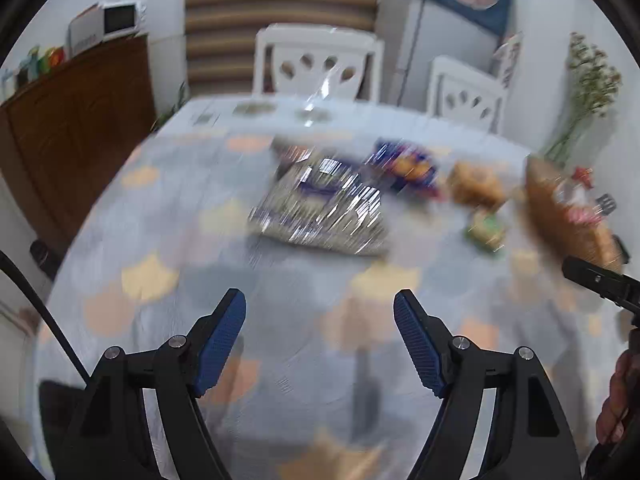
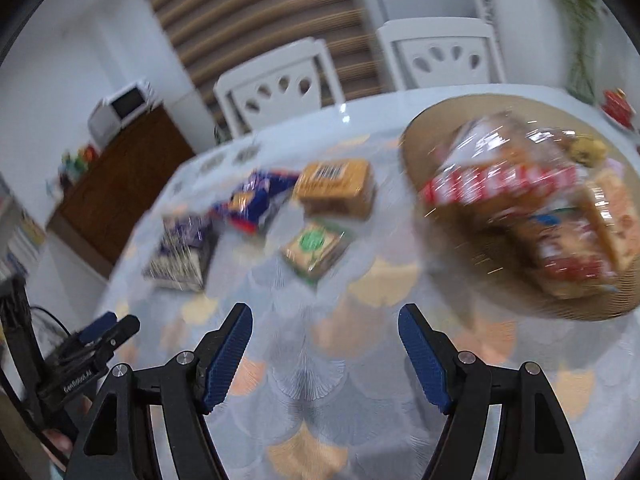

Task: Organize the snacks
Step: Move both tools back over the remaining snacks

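Nearest in the left wrist view, the left gripper hangs over the patterned tablecloth with its blue-padded fingers spread apart and nothing between them. At the right edge of that view a hand shows beside a black part of the other tool. The right gripper likewise hovers above the cloth, its fingers parted around bare cloth.

Both views are smeared by motion blur, so labels cannot be read. Beyond the left gripper lies a silvery snack packet, flat on the cloth. Past it, to the right, sits a blue snack bag, then an orange-brown packet, with a small green-labelled packet just in front of that one. These four lie loose on the table, near one another but apart from the basket.

The woven basket stands at the right side of the table, close ahead of the right gripper. It holds a red-and-white wrapped package on top of other wrapped snacks that I cannot tell apart.

Farther back, two white chairs stand at the table's far edge. A brown wooden cabinet stands along the left wall with a white microwave on top. A striped blind covers the far wall.
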The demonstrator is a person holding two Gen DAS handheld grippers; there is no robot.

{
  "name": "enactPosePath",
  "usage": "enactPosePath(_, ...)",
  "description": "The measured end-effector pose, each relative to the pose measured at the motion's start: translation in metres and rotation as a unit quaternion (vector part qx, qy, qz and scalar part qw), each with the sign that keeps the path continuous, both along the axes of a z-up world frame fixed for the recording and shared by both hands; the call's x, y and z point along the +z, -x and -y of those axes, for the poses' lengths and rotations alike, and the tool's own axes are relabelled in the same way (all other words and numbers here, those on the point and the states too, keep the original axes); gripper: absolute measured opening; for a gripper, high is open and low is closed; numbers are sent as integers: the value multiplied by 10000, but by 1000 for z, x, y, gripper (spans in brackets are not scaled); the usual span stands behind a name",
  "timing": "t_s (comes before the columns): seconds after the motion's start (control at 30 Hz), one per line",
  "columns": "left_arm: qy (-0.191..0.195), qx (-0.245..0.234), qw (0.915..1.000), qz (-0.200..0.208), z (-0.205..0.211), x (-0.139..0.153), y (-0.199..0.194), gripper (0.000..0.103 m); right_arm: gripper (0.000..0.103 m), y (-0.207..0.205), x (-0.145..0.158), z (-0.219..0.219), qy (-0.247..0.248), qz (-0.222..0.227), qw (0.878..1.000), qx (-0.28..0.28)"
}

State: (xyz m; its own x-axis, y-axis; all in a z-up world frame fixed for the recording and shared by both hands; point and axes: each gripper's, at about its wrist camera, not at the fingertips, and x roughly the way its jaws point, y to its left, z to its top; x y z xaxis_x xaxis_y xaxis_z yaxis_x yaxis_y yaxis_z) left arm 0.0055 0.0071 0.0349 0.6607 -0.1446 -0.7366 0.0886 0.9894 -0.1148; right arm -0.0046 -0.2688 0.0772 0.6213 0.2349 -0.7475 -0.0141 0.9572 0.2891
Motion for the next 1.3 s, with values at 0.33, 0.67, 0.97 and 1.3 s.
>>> enactPosePath(0.33, 232, 338, 9990, -156, -18, -25, -9, 75, 74, -9, -45, -22, 592, -44, 9981, 132)
enactPosePath(0.67, 504, 392, 9978, -187, -25, -25, -6, 75, 86, -11, -49, -38, 1108, -130, 9933, 291)
enactPosePath(0.97, 507, 372, 9978, -211, -24, -25, -7, 77, 89, -12, -52, -40, 1207, -186, 9920, 330)
enactPosePath(1.3, 426, 361, 9982, -238, -22, -26, -7, 80, 92, -14, -53, -44, 1285, -241, 9907, 376)
